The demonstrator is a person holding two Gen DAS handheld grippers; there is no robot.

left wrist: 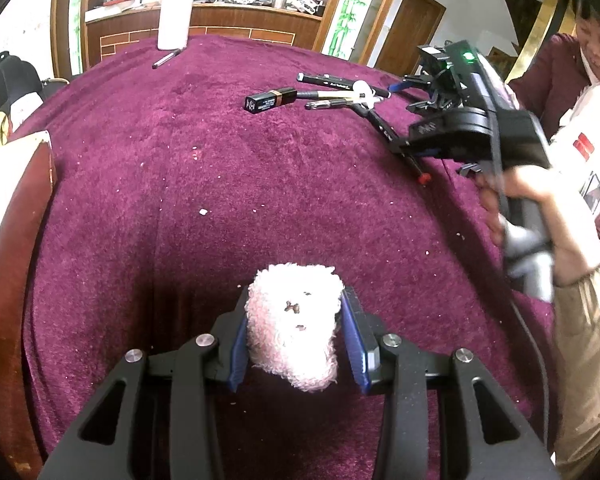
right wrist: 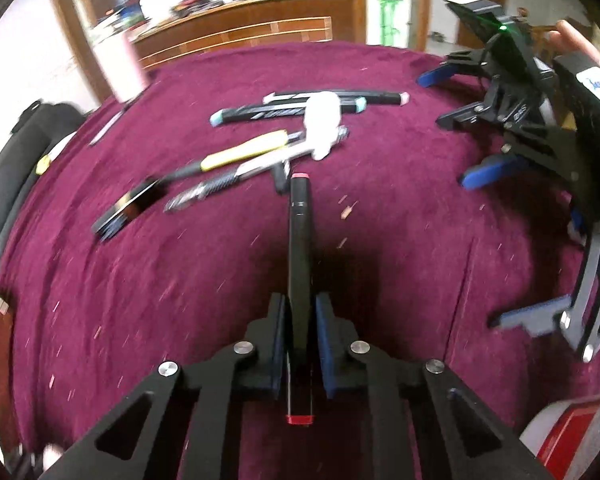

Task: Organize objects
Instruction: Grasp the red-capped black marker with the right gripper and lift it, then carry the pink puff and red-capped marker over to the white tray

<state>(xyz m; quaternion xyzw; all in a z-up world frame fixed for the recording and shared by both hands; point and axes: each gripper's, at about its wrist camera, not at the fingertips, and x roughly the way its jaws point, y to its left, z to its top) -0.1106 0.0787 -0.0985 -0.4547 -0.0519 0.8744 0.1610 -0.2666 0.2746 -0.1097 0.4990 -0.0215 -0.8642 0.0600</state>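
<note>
- The maroon tablecloth (left wrist: 148,184) carries everything; the pile of pens and markers (right wrist: 284,128) lies ahead of your right gripper (right wrist: 300,320), far across the cloth from your left.
- Your left gripper (left wrist: 296,328) pinches a fluffy pink roll (left wrist: 292,320) between its pads, low over the near cloth.
- Your right gripper is clamped on a black marker (right wrist: 300,264), long axis pointing straight along the fingers toward the pile, red cap (right wrist: 299,419) nearest you.
- The right hand looks nearer the pile, so it probably places first.
</note>
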